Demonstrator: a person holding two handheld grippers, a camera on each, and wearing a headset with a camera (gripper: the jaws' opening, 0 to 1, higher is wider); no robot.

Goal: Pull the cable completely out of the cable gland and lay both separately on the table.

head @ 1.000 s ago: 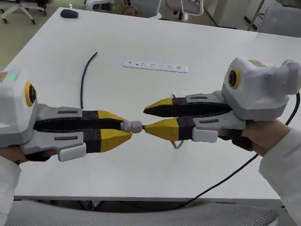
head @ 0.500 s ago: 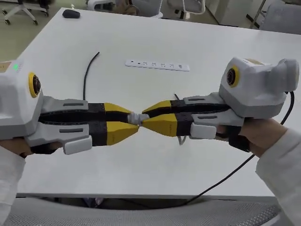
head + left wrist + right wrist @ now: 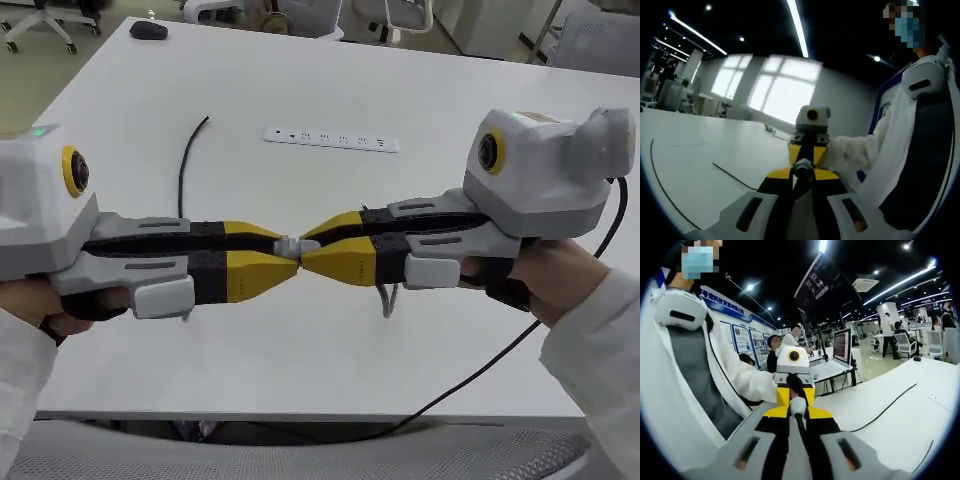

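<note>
The gland [image 3: 289, 246] hangs in the air above the surface [image 3: 330, 350], pinched in the narrow tips of the left gripper [image 3: 285, 252]. The right gripper [image 3: 303, 250] meets it nose to nose, jaws drawn narrow on the cable [image 3: 386, 297] just behind the gland; the cable's slack loops down beneath.

With the tips touching there is little cable to bite, so the right gripper could slide off instead of drawing it through. A tight seal could twist the gland out of the left tips, and a skewed pull could kink the cable.

The hands must part sideways, and both sides look open. The near edge lies close below, so a dropped part could roll off. Farther in, a strip [image 3: 330, 140] and a black lead [image 3: 182, 170] lie well apart from the work, with bare room between for laying both down.
</note>
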